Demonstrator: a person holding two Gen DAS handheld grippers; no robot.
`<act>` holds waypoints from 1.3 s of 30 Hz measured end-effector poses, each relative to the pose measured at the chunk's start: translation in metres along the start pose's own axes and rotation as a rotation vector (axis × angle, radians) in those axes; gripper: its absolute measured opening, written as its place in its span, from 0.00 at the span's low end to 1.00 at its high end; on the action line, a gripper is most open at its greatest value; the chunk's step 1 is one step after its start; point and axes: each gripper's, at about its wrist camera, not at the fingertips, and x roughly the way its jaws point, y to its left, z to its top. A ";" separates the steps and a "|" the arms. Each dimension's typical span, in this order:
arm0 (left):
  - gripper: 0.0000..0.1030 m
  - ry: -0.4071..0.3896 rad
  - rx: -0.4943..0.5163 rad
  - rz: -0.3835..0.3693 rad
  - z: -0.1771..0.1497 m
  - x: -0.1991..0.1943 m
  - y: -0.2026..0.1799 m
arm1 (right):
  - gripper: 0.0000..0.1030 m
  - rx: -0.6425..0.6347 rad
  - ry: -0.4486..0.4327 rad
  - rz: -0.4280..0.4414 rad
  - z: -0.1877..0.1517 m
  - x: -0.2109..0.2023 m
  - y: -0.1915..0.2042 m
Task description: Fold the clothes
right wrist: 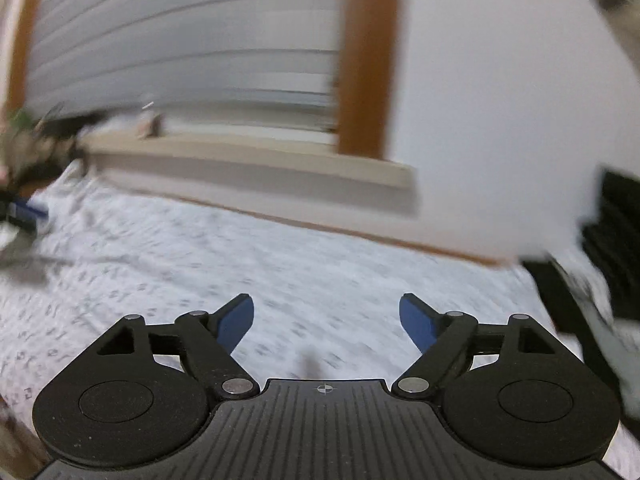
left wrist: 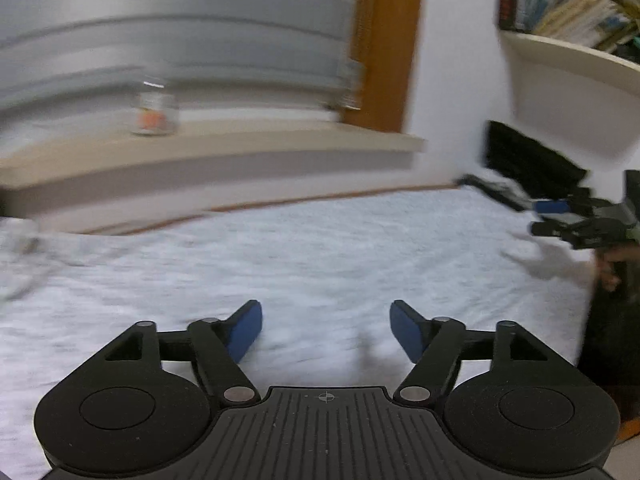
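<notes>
We hold the left gripper low over a wide white cloth, and its two blue pads stand far apart with nothing between them. The right gripper is spread wide too, and it grasps nothing. Both hang over the cloth, which covers nearly all of the flat place under us, so there is lots of open room ahead and to the sides.

The cloth looks soft and a bit speckled grey. In the right view it has small dark marks in rows, maybe letters, but the picture is too blurry to read. Its far edge runs along a thin brown strip at the foot of the wall.

Past that edge a pale ledge sticks out under grey window blinds, with a small jar on it. An orange-brown wood frame stands beside the blinds.

To the right, a cream shelf holds books, and something black sits below it. In the left view we see the other gripper at the right side of the cloth, with a hand under it.
</notes>
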 end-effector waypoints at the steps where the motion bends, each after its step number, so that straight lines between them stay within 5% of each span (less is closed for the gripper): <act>1: 0.74 0.005 -0.004 0.039 -0.002 -0.008 0.012 | 0.77 -0.032 0.004 0.015 0.005 0.007 0.009; 7: 0.75 0.053 -0.053 0.270 -0.026 -0.049 0.084 | 0.76 -0.022 0.036 0.140 0.018 0.033 0.038; 8: 0.75 0.052 -0.074 0.286 -0.031 -0.056 0.092 | 0.72 -0.020 0.045 0.176 0.020 0.036 0.045; 10: 0.75 0.049 -0.104 0.301 -0.038 -0.065 0.105 | 0.46 -0.021 0.064 0.250 0.025 0.043 0.060; 12: 0.75 0.044 -0.128 0.304 -0.044 -0.071 0.114 | 0.45 -0.062 0.089 0.324 0.032 0.057 0.082; 18: 0.66 0.043 -0.095 0.231 -0.029 -0.054 0.109 | 0.48 -0.175 0.143 0.458 0.051 0.099 0.146; 28: 0.61 0.124 0.064 0.060 -0.003 0.019 0.046 | 0.63 -0.168 0.177 0.437 0.044 0.113 0.142; 29: 0.58 0.133 0.070 0.059 -0.003 0.025 0.043 | 0.64 -0.166 0.179 0.436 0.043 0.114 0.141; 31: 0.22 0.145 0.073 0.061 -0.003 0.036 0.040 | 0.65 -0.163 0.182 0.434 0.042 0.114 0.139; 33: 0.00 0.139 0.056 0.046 -0.001 0.045 0.042 | 0.67 -0.159 0.186 0.433 0.040 0.115 0.138; 39: 0.00 0.057 0.044 0.013 0.024 0.053 0.023 | 0.69 -0.141 0.196 0.424 0.038 0.116 0.135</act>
